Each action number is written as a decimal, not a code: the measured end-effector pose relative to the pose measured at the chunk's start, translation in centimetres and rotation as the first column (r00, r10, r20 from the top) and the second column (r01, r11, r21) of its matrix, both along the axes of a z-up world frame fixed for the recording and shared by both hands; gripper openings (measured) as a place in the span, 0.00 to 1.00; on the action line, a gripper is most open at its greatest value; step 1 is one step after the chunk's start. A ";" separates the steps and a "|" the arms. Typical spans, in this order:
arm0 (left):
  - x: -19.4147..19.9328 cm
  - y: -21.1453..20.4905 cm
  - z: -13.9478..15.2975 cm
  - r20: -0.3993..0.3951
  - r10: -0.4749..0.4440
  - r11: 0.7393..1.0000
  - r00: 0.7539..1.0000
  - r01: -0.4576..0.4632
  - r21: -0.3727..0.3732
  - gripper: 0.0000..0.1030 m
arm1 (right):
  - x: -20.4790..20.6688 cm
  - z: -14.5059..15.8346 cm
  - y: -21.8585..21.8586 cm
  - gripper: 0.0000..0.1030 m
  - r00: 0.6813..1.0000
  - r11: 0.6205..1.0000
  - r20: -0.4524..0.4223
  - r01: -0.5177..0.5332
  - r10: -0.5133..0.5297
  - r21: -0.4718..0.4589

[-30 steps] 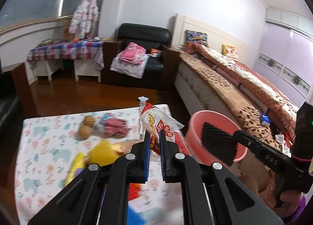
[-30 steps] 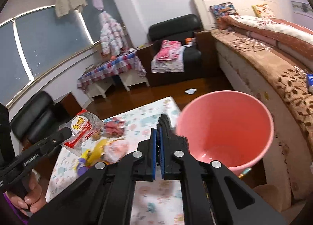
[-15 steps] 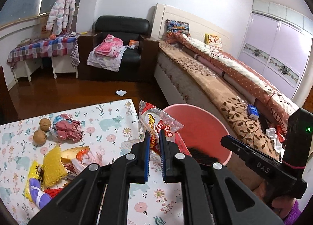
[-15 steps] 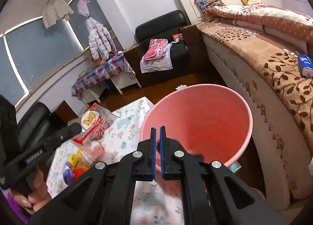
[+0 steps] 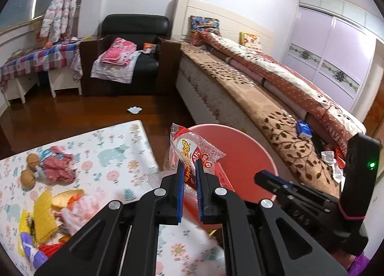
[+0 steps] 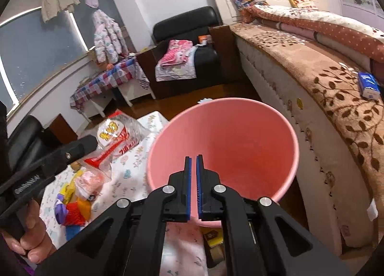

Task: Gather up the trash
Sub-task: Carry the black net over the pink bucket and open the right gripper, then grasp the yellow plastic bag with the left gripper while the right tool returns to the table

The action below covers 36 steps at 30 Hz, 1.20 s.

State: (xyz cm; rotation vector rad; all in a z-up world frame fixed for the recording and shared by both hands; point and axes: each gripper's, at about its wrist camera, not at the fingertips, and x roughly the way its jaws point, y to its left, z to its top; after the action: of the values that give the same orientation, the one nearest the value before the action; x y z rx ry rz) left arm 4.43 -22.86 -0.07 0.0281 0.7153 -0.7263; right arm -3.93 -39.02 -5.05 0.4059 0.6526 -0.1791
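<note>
A clear and red snack bag (image 5: 192, 146) stands up between the blue pads of my left gripper (image 5: 190, 165), which is shut on its lower part. The bag hangs at the near left rim of a pink bucket (image 5: 240, 146). From the right wrist view the same bag (image 6: 115, 134) sits at the tip of my left gripper (image 6: 92, 142), just left of the bucket (image 6: 240, 136). My right gripper (image 6: 193, 159) is shut with nothing visible between its pads, its tips over the bucket's near inner wall.
The bucket stands between the patterned table (image 5: 115, 156) and a bed (image 5: 264, 98). On the table lie walnuts (image 5: 27, 175), a crumpled pink wrapper (image 5: 57, 165) and yellow wrappers (image 5: 44, 213). A white scrap (image 5: 134, 109) lies on the wooden floor.
My left gripper has carried the snack bag rightward from over the table to the bucket's rim. My right gripper has shifted from beside the bucket to over its inside.
</note>
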 end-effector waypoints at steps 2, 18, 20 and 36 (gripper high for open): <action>-0.1 -1.0 -0.1 -0.003 -0.024 1.000 1.000 0.024 -0.002 0.08 | -0.2 -0.1 -0.2 0.04 1.000 1.000 -0.011 0.008 -0.008 -0.003; 0.2 -6.0 -2.8 -0.043 -0.059 0.997 0.997 0.061 0.055 0.42 | -2.3 -0.7 -1.8 0.29 0.999 0.999 -0.012 0.043 -0.044 -0.018; 0.0 -5.7 -2.4 -0.030 -0.051 0.997 0.998 0.053 0.052 0.42 | -2.3 -0.7 -1.8 0.29 0.999 0.999 -0.009 0.039 -0.039 -0.015; -1.2 5.8 1.5 0.058 0.157 0.986 0.986 -0.160 0.056 0.42 | -1.0 1.4 4.0 0.30 0.995 0.995 0.040 -0.094 0.095 -0.032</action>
State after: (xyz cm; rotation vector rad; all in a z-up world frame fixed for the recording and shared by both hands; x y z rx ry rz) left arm 3.27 -17.02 1.41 0.0451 0.6797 -0.5498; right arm -4.98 -35.06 -3.68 0.3476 0.6265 -0.0901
